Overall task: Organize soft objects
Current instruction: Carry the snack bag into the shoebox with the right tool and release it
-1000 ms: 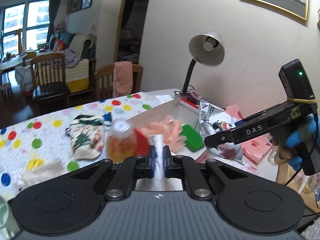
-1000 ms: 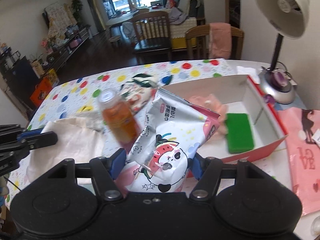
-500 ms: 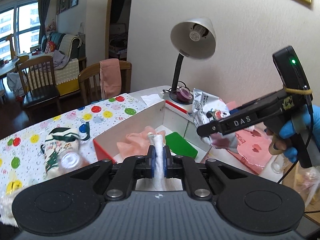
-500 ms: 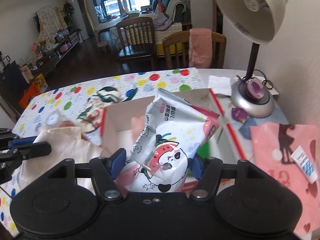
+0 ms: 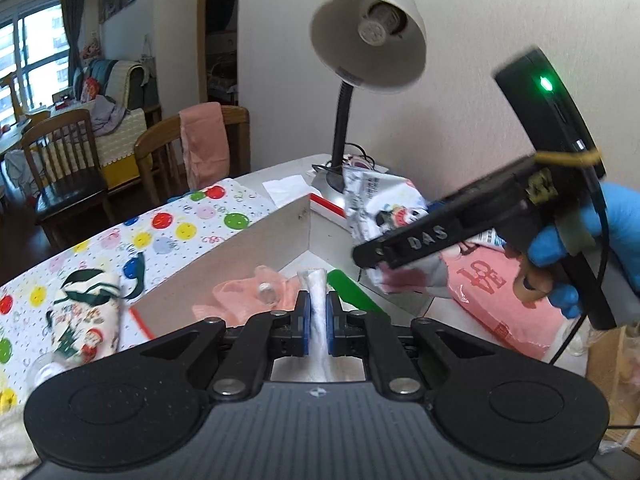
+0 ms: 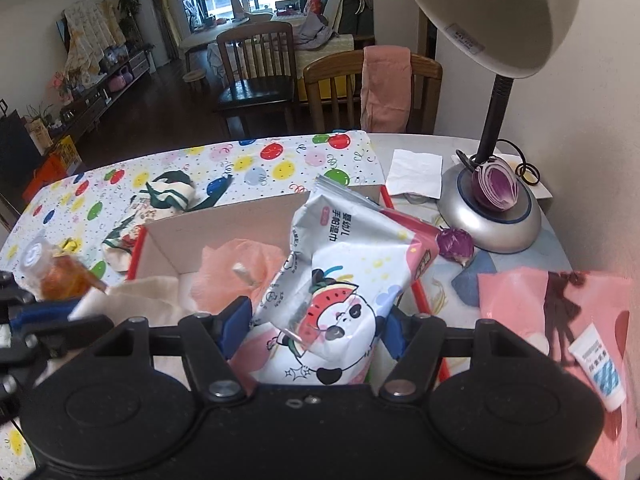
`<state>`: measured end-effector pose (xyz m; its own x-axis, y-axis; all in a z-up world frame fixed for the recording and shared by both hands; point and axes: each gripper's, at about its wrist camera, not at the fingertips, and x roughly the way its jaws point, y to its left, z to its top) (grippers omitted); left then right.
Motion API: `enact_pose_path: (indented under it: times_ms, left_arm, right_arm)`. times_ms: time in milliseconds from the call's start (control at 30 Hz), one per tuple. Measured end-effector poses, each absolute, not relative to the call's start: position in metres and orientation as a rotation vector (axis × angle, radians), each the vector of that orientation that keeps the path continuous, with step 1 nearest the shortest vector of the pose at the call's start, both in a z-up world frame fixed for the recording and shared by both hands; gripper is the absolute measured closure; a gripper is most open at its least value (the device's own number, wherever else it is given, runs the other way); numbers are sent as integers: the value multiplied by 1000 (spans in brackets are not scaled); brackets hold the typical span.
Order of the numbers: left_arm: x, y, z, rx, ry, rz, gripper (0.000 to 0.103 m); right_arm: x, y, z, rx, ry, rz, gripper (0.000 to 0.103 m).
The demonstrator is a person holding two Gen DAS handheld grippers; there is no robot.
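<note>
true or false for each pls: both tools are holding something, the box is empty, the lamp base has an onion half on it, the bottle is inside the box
1. Both tools hold something: true. The left tool is shut on a white cloth; the right tool grips a wipes pack.
2. The box is empty: false. A pink cloth lies in it.
3. An onion half sits on the lamp base: true.
4. The bottle is inside the box: false. It is on the dotted tablecloth, outside the box.
</note>
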<state>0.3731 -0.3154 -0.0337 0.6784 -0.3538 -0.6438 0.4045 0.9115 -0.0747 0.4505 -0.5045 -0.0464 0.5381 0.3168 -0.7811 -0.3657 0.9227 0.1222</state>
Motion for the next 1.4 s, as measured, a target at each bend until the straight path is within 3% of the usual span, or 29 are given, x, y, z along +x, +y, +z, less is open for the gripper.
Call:
enact_pose_path:
  times_ms: [767,1400]
  left_arm:
    - [436,-359,-122,133,862,-381,95]
    - [449,-355,-154,61,1035,-359,95]
  right_arm:
    - [515,-468,-117,-225,1065,504,36]
    - [519,-466,-140,-237,1113,511,30]
